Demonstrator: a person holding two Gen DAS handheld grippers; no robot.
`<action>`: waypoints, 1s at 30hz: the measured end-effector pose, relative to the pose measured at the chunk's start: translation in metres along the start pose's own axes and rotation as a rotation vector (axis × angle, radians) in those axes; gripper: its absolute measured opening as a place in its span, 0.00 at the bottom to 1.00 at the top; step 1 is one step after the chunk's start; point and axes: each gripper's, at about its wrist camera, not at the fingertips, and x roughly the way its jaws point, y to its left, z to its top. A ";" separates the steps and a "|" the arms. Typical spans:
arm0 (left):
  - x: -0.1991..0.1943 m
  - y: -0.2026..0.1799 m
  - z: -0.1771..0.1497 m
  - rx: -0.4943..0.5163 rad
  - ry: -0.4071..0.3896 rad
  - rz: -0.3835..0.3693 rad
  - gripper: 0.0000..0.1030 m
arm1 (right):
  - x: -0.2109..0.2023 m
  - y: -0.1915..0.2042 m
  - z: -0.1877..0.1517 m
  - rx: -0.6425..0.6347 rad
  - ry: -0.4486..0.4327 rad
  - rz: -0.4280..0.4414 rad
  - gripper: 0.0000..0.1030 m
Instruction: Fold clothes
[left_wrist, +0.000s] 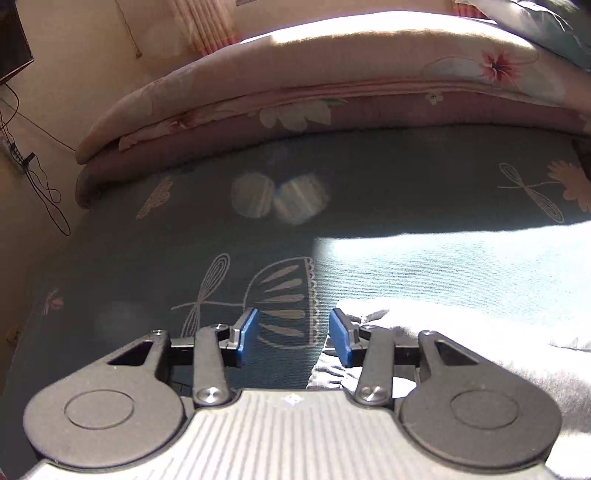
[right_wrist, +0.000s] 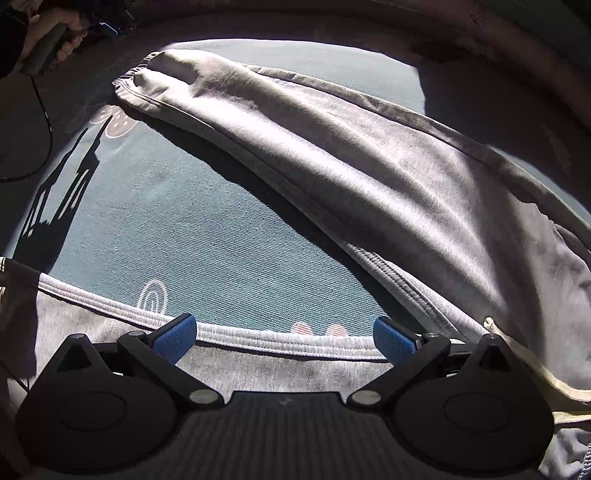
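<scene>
I see soft grey knit trousers, matt with ribbed stitched hems, lying on a teal woven bedsheet of coarse weave. My right claw has matt black plastic arms, textured blue rubbery pads and shiny metal screws.

Ahead of the left gripper, whose blue pads stand apart with nothing between them, the teal printed bedsheet lies flat and bare from 10 to 1 o'clock. At 12 o'clock a thick folded pink floral quilt walls off the far edge. At 3 o'clock the grey cotton sweatpants begin. Under the right gripper, its jaws wide, the sweatpants' ribbed waistband crosses; bare sheet lies beyond, bounded from 11 to 3 o'clock by the long trouser leg.
</scene>
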 end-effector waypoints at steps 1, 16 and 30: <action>-0.002 0.001 -0.002 -0.002 0.004 -0.010 0.43 | 0.000 -0.001 -0.001 0.000 0.002 0.001 1.00; -0.100 -0.065 -0.119 0.295 -0.001 -0.238 0.59 | -0.006 0.004 -0.006 0.006 -0.028 0.075 1.00; -0.178 -0.122 -0.202 0.398 0.090 -0.420 0.63 | -0.043 -0.020 -0.037 -0.041 0.019 0.010 0.74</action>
